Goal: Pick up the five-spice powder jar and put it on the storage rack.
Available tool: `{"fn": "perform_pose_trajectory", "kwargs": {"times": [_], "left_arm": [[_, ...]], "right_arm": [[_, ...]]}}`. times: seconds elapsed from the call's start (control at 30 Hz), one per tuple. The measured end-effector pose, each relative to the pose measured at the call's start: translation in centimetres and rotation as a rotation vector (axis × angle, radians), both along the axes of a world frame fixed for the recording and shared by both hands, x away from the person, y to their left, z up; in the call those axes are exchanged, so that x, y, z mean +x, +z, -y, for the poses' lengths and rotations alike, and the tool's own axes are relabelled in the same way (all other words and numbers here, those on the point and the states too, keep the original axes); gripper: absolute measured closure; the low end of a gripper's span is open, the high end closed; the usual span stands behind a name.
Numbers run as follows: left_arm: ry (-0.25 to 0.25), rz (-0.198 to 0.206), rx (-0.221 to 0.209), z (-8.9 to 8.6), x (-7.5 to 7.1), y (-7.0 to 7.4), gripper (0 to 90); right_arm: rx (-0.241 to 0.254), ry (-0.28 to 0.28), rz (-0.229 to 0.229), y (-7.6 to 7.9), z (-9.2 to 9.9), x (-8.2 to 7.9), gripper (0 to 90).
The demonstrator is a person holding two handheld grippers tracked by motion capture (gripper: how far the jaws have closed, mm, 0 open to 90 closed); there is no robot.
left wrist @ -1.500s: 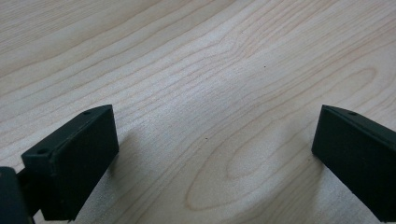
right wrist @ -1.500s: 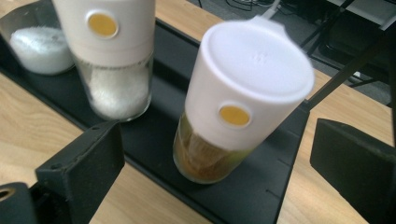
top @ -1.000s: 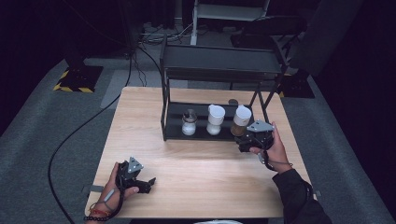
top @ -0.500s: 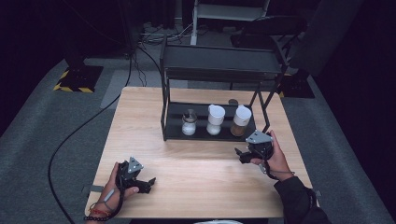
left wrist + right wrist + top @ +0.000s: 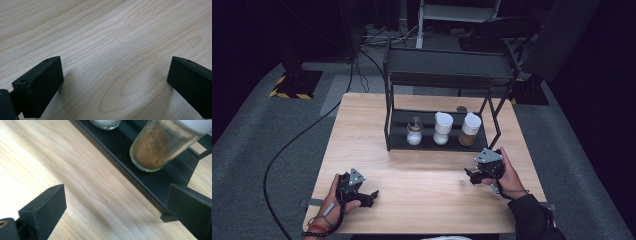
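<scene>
A black two-tier rack (image 5: 447, 75) stands at the back of the wooden table (image 5: 362, 125). Its lower shelf (image 5: 142, 180) carries a small glass shaker (image 5: 414, 133), a white-lidded jar of white powder (image 5: 442, 129) and a white-lidded jar of brown spice (image 5: 470, 130). My right gripper (image 5: 471, 175) hovers just in front of the rack's right end, open, with bare wood between its jaws. In the right gripper view (image 5: 117, 207) the brown spice jar (image 5: 157, 147) sits close ahead on the shelf. Near the front left corner my left gripper (image 5: 371, 195) rests open over bare wood (image 5: 115, 82).
A small round object (image 5: 461, 108) lies on the table behind the rack. The rack's slanted right leg (image 5: 498, 131) stands close to my right hand. A black cable (image 5: 287, 150) runs across the grey floor left of the table.
My right gripper has drawn back from the rack's lower shelf toward the table's front edge. The left gripper has stayed put.
</scene>
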State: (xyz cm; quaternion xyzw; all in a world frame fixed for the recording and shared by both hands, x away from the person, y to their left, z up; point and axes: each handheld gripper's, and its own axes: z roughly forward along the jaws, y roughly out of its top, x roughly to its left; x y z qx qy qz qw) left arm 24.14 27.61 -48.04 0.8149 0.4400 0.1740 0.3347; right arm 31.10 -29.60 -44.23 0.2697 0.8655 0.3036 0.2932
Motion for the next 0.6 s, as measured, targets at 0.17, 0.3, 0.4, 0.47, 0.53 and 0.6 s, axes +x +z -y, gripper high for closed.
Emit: {"fn": "perform_pose_trajectory", "kwargs": {"times": [0.17, 0.3, 0.4, 0.47, 0.53, 0.6], "left_arm": [[-0.001, 0.000, 0.000, 0.0, 0.0, 0.0, 0.6], [-0.001, -0.001, 0.000, 0.0, 0.0, 0.0, 0.6], [-0.001, 0.000, 0.001, 0.0, 0.0, 0.0, 0.7], [-0.001, 0.000, 0.000, 0.0, 0.0, 0.0, 0.6], [-0.001, 0.000, 0.001, 0.0, 0.0, 0.0, 0.6], [0.000, 0.000, 0.000, 0.0, 0.0, 0.0, 0.7]], "right_arm": [[0.003, 0.004, -0.007, -0.3, 0.4, -0.3, 2.6], [0.000, 0.007, -0.021, -0.7, 0.7, -0.4, 2.6], [0.000, -0.001, -0.029, -0.9, 0.9, -0.6, 2.6], [0.001, -0.002, -0.033, -1.0, 1.1, -0.7, 2.6], [0.004, -0.002, -0.041, -1.1, 1.3, -0.7, 2.6], [0.004, -0.004, -0.049, -1.2, 1.4, -0.8, 2.6]]}}
